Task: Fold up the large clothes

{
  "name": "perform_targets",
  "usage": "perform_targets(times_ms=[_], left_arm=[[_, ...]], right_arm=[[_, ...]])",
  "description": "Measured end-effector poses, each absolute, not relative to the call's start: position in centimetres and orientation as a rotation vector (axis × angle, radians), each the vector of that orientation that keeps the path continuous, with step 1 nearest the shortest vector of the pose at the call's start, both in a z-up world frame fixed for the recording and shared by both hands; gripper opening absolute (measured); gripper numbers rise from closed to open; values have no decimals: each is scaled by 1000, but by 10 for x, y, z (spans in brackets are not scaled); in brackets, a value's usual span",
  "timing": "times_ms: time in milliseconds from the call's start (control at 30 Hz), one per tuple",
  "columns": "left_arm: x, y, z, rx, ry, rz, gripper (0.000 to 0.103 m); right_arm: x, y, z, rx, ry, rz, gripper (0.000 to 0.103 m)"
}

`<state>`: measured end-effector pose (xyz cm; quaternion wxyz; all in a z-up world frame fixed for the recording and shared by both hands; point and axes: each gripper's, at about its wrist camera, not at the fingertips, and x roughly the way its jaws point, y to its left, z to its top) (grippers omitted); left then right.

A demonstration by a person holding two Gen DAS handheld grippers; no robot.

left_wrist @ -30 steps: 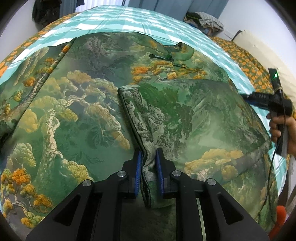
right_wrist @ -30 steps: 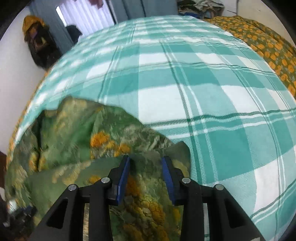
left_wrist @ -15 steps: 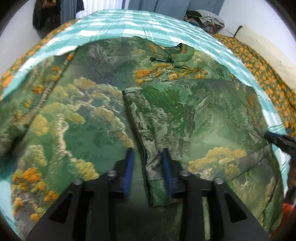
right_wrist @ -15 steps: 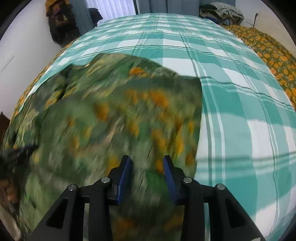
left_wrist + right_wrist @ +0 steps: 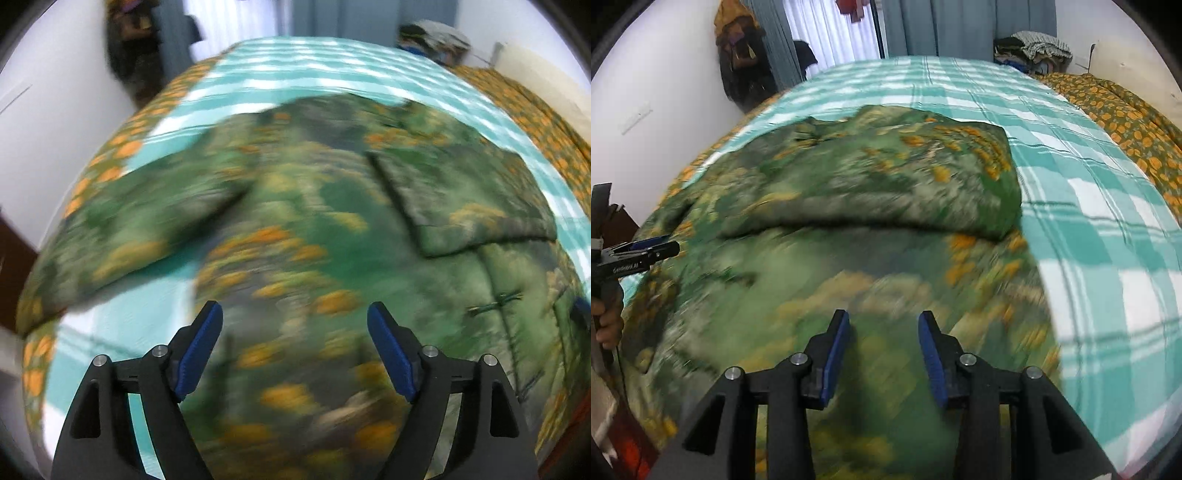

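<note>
A large green jacket with orange and yellow tree print (image 5: 332, 229) lies spread on the bed. One sleeve (image 5: 461, 206) is folded in over its body; the other sleeve (image 5: 140, 229) stretches out to the left. My left gripper (image 5: 293, 308) hovers over the jacket's lower part, its jaws opening wide with nothing between them. It also shows at the left edge of the right wrist view, left gripper (image 5: 666, 246), held by a hand (image 5: 607, 325). My right gripper (image 5: 883, 315) hangs above the jacket (image 5: 849, 184), its jaws slowly opening, with no cloth pinched. Both views are blurred.
The bed has a teal and white plaid sheet (image 5: 1089, 221) and an orange-flowered blanket (image 5: 1126, 110) along its right side. A pile of clothes (image 5: 1030, 48) sits at the far end. A dark bag (image 5: 738, 48) hangs on the white wall by the curtains.
My left gripper has let go of the folded sleeve's edge, opened wide and pulled back leftward. My right gripper has drawn back from the sheet side, so more of the jacket now shows.
</note>
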<state>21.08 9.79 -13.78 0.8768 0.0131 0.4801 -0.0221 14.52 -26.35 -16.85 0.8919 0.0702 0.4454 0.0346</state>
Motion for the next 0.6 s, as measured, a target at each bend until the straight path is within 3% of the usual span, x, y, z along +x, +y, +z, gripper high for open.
perform_targets(times_ms=[300, 600], left_arm=[[202, 276, -137, -464, 935, 240, 85], [213, 408, -196, -924, 908, 544, 86]], right_arm=[[117, -217, -175, 49, 932, 115, 41], [116, -210, -181, 22, 948, 90, 42]])
